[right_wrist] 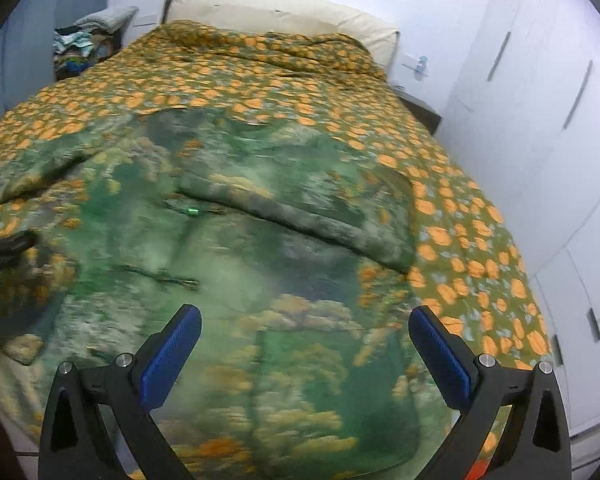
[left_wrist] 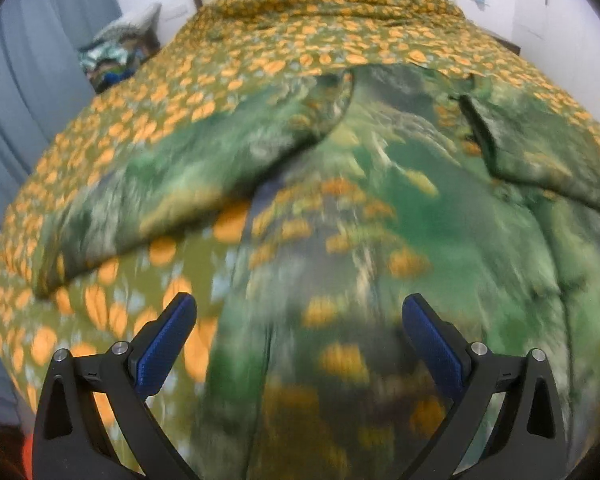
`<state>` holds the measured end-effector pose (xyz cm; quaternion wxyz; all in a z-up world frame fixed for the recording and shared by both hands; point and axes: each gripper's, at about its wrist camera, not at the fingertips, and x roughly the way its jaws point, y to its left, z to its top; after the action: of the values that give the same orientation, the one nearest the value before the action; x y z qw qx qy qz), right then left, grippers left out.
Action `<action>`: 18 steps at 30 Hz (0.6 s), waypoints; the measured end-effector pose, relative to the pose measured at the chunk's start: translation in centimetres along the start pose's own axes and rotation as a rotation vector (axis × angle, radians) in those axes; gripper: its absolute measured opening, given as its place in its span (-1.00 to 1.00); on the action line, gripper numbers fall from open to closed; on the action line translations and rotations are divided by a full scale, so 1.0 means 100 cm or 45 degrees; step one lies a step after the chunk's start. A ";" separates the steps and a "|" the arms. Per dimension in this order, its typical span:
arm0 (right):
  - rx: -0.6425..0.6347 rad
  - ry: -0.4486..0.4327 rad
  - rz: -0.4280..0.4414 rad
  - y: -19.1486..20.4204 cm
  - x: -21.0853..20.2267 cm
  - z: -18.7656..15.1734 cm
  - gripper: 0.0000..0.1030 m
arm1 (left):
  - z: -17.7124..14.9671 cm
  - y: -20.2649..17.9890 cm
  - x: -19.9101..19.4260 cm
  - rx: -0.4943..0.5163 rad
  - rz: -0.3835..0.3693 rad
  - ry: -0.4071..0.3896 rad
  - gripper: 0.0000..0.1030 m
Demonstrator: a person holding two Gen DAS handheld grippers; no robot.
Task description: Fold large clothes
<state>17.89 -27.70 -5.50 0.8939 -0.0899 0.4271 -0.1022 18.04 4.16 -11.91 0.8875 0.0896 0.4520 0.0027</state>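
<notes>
**Both grippers free above the spread garment**

A large green garment (left_wrist: 380,216) lies flat on the bed (right_wrist: 460,216), over the orange-patterned cover, reaching down to the near edge. One sleeve (left_wrist: 172,176) trails toward the left edge; the other (right_wrist: 300,208) is folded across the body toward the right edge. The left gripper (left_wrist: 299,344) and the right gripper (right_wrist: 305,356) both hover over the near hem with jaws spread wide, grasping nothing. The picture is blurred, so seams are hard to read. It looks like a pause between folds — next each gripper probably needs to pinch a hem corner and carry it up toward the collar.
</notes>
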 end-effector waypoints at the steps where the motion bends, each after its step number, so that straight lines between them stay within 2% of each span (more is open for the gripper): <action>1: -0.003 -0.001 0.023 0.005 -0.002 0.001 0.99 | 0.002 -0.002 0.010 0.004 0.032 0.007 0.99; 3: -0.011 0.000 0.081 0.015 -0.008 0.004 0.99 | 0.000 -0.008 0.040 0.035 0.086 0.085 0.99; 4: -0.020 0.005 0.110 0.022 -0.011 0.005 0.99 | -0.004 -0.008 0.051 0.044 0.074 0.116 0.99; 8: -0.091 0.003 0.145 0.044 -0.021 0.005 0.99 | -0.019 0.008 0.054 -0.098 -0.018 0.039 0.99; 18: -0.093 0.036 0.204 0.061 -0.013 0.000 0.99 | -0.025 0.031 0.067 -0.268 -0.222 0.082 0.99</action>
<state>17.76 -21.53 -5.99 0.8892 -0.0864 0.4491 -0.0158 20.21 8.14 -18.18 0.8739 -0.0438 0.4836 -0.0243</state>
